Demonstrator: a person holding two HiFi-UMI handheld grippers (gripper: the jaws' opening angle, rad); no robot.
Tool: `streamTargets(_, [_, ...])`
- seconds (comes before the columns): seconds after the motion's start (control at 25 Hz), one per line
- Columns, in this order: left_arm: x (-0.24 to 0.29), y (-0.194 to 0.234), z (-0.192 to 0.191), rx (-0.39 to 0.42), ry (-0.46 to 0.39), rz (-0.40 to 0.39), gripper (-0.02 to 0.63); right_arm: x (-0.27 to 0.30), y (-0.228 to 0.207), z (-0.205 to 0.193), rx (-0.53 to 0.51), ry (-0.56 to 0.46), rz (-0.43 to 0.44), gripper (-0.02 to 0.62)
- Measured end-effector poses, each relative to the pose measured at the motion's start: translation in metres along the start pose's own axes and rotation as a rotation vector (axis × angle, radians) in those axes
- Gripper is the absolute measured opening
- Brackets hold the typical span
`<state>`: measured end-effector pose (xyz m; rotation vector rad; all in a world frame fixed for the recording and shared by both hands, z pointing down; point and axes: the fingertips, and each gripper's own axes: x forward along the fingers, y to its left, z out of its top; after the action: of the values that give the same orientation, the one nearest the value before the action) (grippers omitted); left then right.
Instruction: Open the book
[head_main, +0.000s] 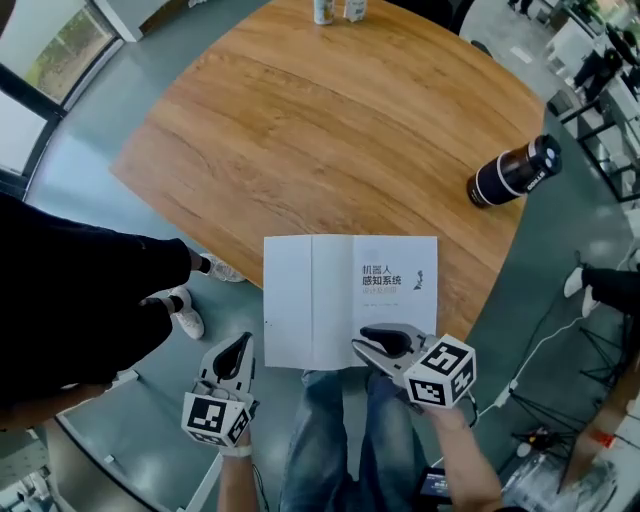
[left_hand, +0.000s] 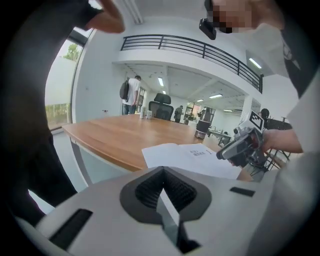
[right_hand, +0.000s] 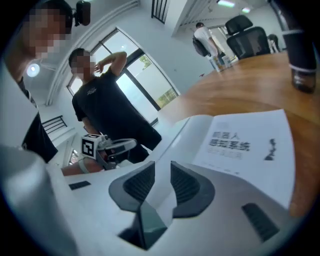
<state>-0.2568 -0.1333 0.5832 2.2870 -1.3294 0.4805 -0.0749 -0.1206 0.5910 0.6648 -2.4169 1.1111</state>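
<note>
Head view: the book (head_main: 350, 300) already lies open at the tabletop's (head_main: 300, 130) near edge. The right tongs (head_main: 366, 343) hover over its right page, and the left tongs (head_main: 240, 346) are off the edge.

Left gripper view: jaws together, empty.

Right gripper view: jaws apart, gripping nothing. Best to lift straight away, so no page drags shut.

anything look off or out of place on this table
Only the open book: its near part seems to hang over the edge of the wooden table. Nothing looks spilled or damaged; the dark bottle stands upright.
</note>
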Motion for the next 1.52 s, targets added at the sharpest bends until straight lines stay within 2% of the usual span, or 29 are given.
streamTargets(0.12, [0.011,-0.026,0.012,0.019,-0.011,-0.041,0.006,-0.037,-0.039,-0.008,-0.008,-0.017,-0.125,0.080])
streamTargets(0.28, [0.047,-0.091,0.009,0.082,0.027,-0.190,0.006,-0.080,-0.080,-0.017,-0.005,-0.055,-0.256,0.089])
streamTargets(0.44, [0.079,-0.157,-0.005,0.165,0.092,-0.319,0.006,-0.108,-0.111,-0.034,0.003,-0.066,-0.360,0.127])
streamTargets(0.52, [0.091,-0.176,-0.015,0.213,0.135,-0.339,0.006,-0.112,-0.119,-0.045,0.046,-0.064,-0.359,0.138])
streamTargets(0.64, [0.101,-0.183,-0.030,0.278,0.207,-0.317,0.006,-0.112,-0.123,-0.054,0.119,-0.069,-0.321,0.138])
streamTargets(0.92, [0.108,-0.183,-0.052,0.299,0.306,-0.310,0.008,-0.107,-0.135,-0.065,0.200,0.009,-0.335,0.137])
streamTargets(1.04, [0.109,-0.183,-0.057,0.307,0.315,-0.307,0.006,-0.106,-0.137,-0.063,0.213,0.019,-0.340,0.046])
streamTargets(1.24, [0.110,-0.183,-0.057,0.305,0.316,-0.306,0.006,-0.105,-0.139,-0.063,0.223,0.021,-0.347,0.040])
streamTargets(1.52, [0.109,-0.184,-0.056,0.296,0.306,-0.320,0.006,-0.113,-0.133,-0.058,0.221,0.000,-0.365,-0.011])
